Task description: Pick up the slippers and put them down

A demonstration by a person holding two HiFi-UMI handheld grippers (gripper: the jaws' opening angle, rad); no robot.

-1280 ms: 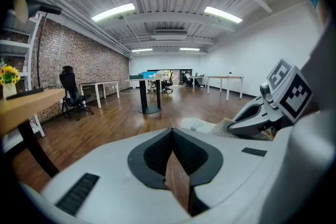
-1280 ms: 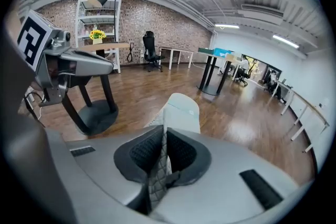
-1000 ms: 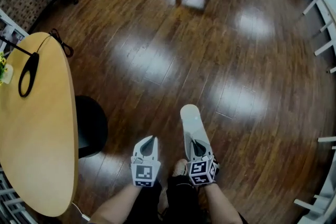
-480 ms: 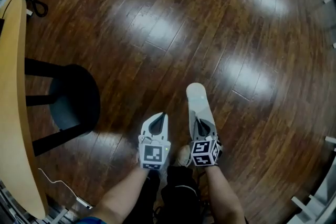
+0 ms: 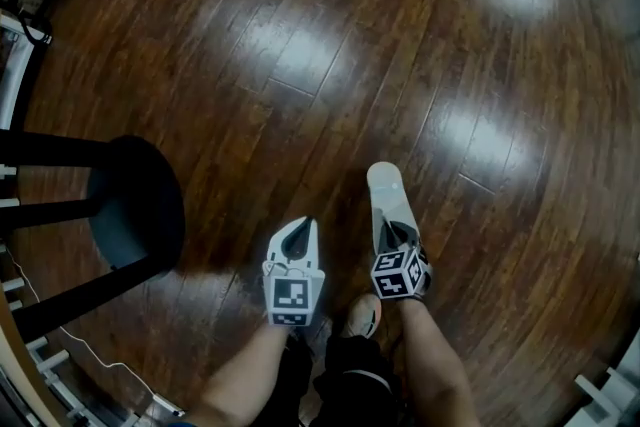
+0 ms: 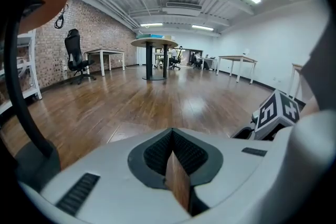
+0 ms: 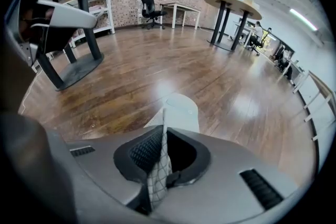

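A white slipper (image 5: 385,187) hangs toe-forward just above the dark wooden floor (image 5: 330,65), right of centre in the head view. My right gripper (image 5: 392,231) is shut on its patterned strap (image 7: 157,176), and the pale sole (image 7: 181,113) sticks out ahead of the jaws in the right gripper view. My left gripper (image 5: 303,228) sits beside it to the left, low over the floor. Its jaws (image 6: 172,135) are shut with nothing between them; only floor shows through the thin slit. I see no second slipper.
A black round table base (image 5: 135,205) with dark legs stands at the left, close to the left gripper. The person's shoe (image 5: 362,315) is just behind the grippers. A thin cable (image 5: 70,350) trails at lower left. A distant round table (image 6: 155,42) and an office chair (image 6: 73,55) stand far off.
Both grippers have dropped toward the floor, the right one still carrying the slipper. The head view has dipped lower, so the yellow tabletop has slid out at the left.
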